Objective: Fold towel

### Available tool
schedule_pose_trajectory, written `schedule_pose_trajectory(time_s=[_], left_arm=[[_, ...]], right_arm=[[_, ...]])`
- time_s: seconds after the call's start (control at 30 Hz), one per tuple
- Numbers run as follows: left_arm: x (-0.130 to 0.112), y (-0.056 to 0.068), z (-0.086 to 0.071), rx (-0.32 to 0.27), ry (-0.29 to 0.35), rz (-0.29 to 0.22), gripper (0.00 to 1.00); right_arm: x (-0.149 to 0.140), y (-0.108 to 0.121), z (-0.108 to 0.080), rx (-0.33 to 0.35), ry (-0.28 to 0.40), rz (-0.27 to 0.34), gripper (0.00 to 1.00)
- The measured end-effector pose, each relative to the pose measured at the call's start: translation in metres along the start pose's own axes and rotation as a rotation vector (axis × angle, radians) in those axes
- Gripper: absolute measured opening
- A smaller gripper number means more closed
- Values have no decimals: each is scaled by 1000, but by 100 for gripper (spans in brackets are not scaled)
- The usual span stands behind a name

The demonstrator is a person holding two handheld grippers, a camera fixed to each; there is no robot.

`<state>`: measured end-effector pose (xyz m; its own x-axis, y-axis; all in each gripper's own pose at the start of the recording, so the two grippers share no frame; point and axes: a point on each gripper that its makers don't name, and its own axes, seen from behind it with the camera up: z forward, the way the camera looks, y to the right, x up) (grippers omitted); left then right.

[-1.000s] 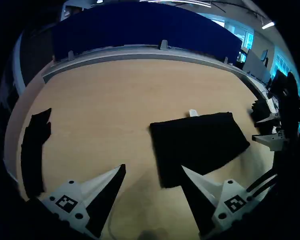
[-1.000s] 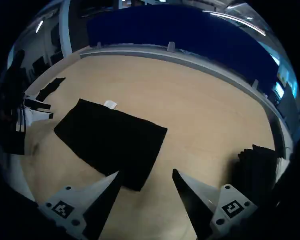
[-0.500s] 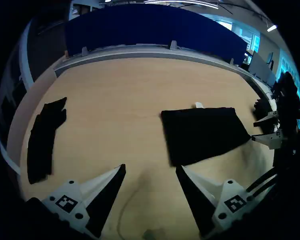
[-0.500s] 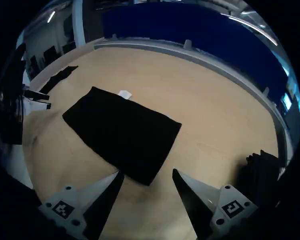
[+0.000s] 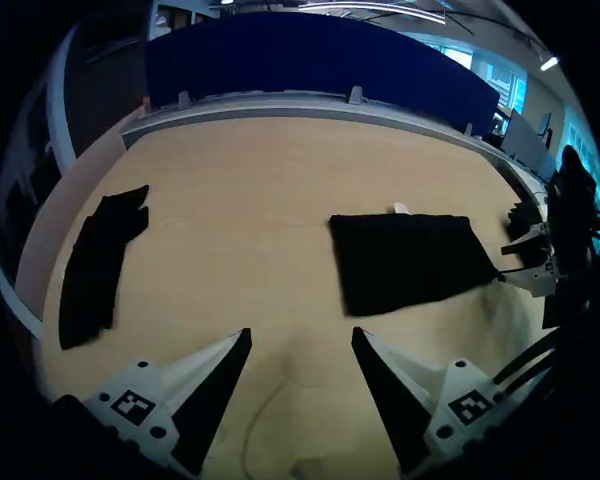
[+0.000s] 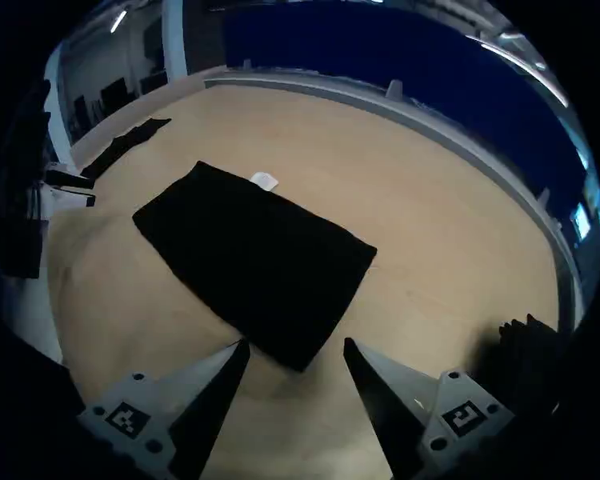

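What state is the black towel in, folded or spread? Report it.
The towel lies flat on the table, a smooth rectangle, no corner turned over. Already doubled or not: cannot tell.

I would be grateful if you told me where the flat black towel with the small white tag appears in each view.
Left gripper view: black towel right of centre, on the table's right half.
Right gripper view: black towel left of centre, its near corner at lower centre.
Shared landmark: the white tag at the towel's far edge.
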<state>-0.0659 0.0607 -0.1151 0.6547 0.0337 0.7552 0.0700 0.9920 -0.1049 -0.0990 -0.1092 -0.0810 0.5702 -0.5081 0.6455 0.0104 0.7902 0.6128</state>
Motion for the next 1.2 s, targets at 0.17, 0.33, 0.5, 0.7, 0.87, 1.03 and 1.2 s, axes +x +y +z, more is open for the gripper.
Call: schedule_pose_trajectory(time_s=[0.17, 0.33, 0.5, 0.7, 0.87, 1.03, 1.2], left_arm=[[-6, -2, -3, 6, -5, 1, 93], [-15, -5, -7, 15, -12, -11, 93], [-22, -8, -10, 21, -18, -30, 93], [-25, -11, -12, 24, -20, -34, 93], [-25, -13, -16, 23, -19, -38, 93], [-26, -15, -18, 24, -21, -38, 93], [-25, -14, -21, 18, -20, -39, 93]], right_arm=[[-7, -1, 3, 14, -23, -22, 80], [-17, -2, 7, 28, -48, -31, 65], [-21, -5, 9, 43, -69, -46, 56], [-26, -4, 13, 47, -93, -57, 40], [-25, -3, 14, 53, -91, -42, 27], [-25, -4, 14, 58, -95, -31, 7], [-22, -5, 13, 58, -88, -33, 5]])
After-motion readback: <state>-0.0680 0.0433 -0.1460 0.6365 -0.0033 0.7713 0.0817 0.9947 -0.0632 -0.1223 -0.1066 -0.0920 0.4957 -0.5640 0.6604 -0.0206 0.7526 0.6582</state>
